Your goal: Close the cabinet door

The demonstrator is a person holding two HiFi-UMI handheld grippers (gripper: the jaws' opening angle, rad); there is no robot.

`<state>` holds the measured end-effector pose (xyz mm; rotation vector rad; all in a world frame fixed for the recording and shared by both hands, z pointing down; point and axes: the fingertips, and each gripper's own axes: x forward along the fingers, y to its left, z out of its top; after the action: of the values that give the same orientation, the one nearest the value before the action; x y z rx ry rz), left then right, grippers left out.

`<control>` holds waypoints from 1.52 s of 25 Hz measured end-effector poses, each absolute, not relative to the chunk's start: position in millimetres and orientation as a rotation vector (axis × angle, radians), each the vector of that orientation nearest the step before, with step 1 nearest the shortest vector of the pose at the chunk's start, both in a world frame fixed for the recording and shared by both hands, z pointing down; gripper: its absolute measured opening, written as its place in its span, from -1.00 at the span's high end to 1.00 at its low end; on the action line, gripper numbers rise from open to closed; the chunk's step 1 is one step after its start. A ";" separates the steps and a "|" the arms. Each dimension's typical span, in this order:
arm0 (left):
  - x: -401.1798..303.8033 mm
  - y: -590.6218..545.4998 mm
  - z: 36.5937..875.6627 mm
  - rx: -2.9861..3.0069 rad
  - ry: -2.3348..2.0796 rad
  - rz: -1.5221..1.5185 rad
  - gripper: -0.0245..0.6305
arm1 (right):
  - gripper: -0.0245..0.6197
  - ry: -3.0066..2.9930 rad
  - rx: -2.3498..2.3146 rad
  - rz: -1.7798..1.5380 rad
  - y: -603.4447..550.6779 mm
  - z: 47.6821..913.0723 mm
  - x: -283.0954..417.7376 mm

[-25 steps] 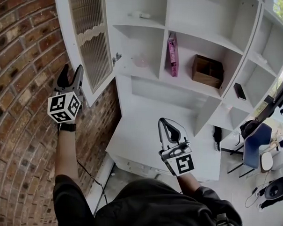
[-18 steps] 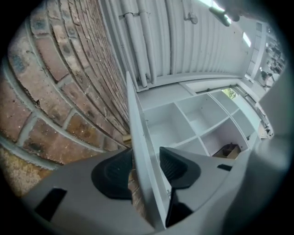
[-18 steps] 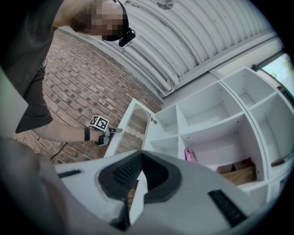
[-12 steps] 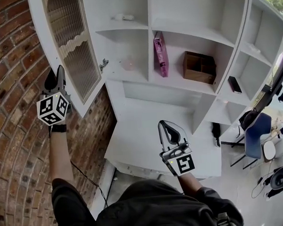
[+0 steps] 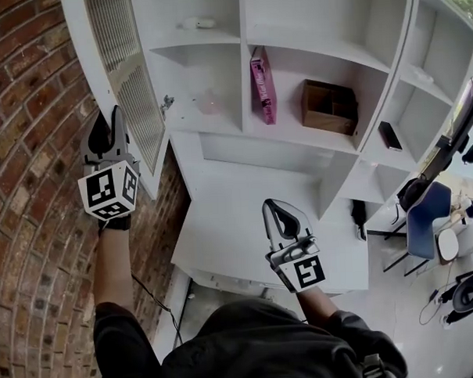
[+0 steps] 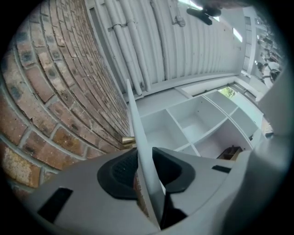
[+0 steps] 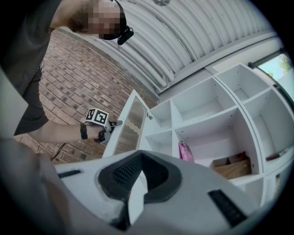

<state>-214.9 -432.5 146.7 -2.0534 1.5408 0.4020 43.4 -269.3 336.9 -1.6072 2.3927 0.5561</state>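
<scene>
The white cabinet door (image 5: 125, 64), with a ribbed mesh panel, stands open at the left of the shelf unit (image 5: 220, 169), against the brick wall. My left gripper (image 5: 110, 123) is at the door's lower free edge. Its jaws have just been closing with that edge between them. In the left gripper view the thin door edge (image 6: 138, 133) runs between the two pads of the left gripper (image 6: 144, 160), which press on it. My right gripper (image 5: 278, 210) hangs lower in front of the cabinet's base, shut and holding nothing. The right gripper view shows the right gripper (image 7: 140, 172) and, beyond it, the door (image 7: 126, 131).
The brick wall (image 5: 31, 154) is close behind the open door. A pink book (image 5: 262, 85) and a wooden box (image 5: 327, 106) stand on the shelves. A brass knob (image 6: 127, 140) shows by the door edge. Chairs and cables (image 5: 434, 238) lie at the right.
The left gripper's jaws were wider beside the door edge and now clamp it. That hand has shifted along the door. The right gripper has hardly moved.
</scene>
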 end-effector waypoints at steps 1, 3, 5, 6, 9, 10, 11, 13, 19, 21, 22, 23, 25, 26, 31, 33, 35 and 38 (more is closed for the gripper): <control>-211.6 -431.9 146.8 -2.052 1.544 0.417 0.67 | 0.92 2.391 -1.613 0.554 -269.2 337.5 45.0; -205.5 -431.0 146.9 -2.042 1.551 0.437 0.67 | 0.92 2.384 -1.625 0.549 -268.8 337.9 49.2; -199.9 -429.7 147.0 -2.026 1.555 0.443 0.67 | 0.92 2.377 -1.637 0.548 -268.3 338.0 53.7; -197.4 -429.1 147.0 -2.022 1.555 0.446 0.67 | 0.92 2.373 -1.643 0.548 -268.1 338.0 55.8; -189.9 -427.4 146.7 -2.024 1.550 0.467 0.67 | 0.92 2.362 -1.659 0.545 -268.8 338.6 60.7; -186.9 -427.0 146.8 -2.024 1.547 0.469 0.67 | 0.92 2.361 -1.663 0.544 -269.3 339.0 61.7; -183.6 -426.6 147.0 -2.022 1.544 0.469 0.67 | 0.92 2.361 -1.666 0.544 -269.8 339.3 62.4; -176.6 -425.9 147.3 -2.019 1.538 0.472 0.66 | 0.92 2.360 -1.669 0.546 -270.9 339.1 63.7; -152.9 -424.4 146.6 -2.027 1.495 0.489 0.60 | 0.92 2.346 -1.688 0.556 -273.0 335.5 73.3; -145.4 -425.0 145.8 -2.034 1.484 0.496 0.58 | 0.92 2.338 -1.699 0.557 -273.6 335.4 78.1; -141.9 -425.5 145.9 -2.037 1.480 0.500 0.56 | 0.92 2.335 -1.704 0.556 -273.9 335.9 80.1; -138.5 -426.0 146.0 -2.040 1.476 0.503 0.55 | 0.92 2.333 -1.709 0.556 -274.0 336.8 81.7; -130.9 -426.7 146.3 -2.046 1.464 0.503 0.53 | 0.92 2.329 -1.717 0.555 -274.0 338.3 84.4; -126.3 -427.1 146.3 -2.049 1.457 0.501 0.52 | 0.92 2.327 -1.722 0.553 -273.8 338.8 86.0; -101.3 -430.5 146.8 -2.055 1.420 0.470 0.44 | 0.92 2.301 -1.747 0.551 -272.1 338.3 99.0; -92.9 -432.2 147.0 -2.059 1.411 0.471 0.43 | 0.92 2.291 -1.760 0.551 -271.4 339.0 105.1; -83.5 -434.1 147.1 -2.059 1.401 0.470 0.41 | 0.92 2.285 -1.773 0.547 -271.1 340.9 111.0; -66.2 -438.7 147.6 -2.051 1.378 0.446 0.38 | 0.92 2.277 -1.794 0.539 -271.2 344.5 119.1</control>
<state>-66.2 -438.7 147.6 -2.0513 1.3784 0.4459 119.1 -271.2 344.5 -1.7941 2.2774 0.5393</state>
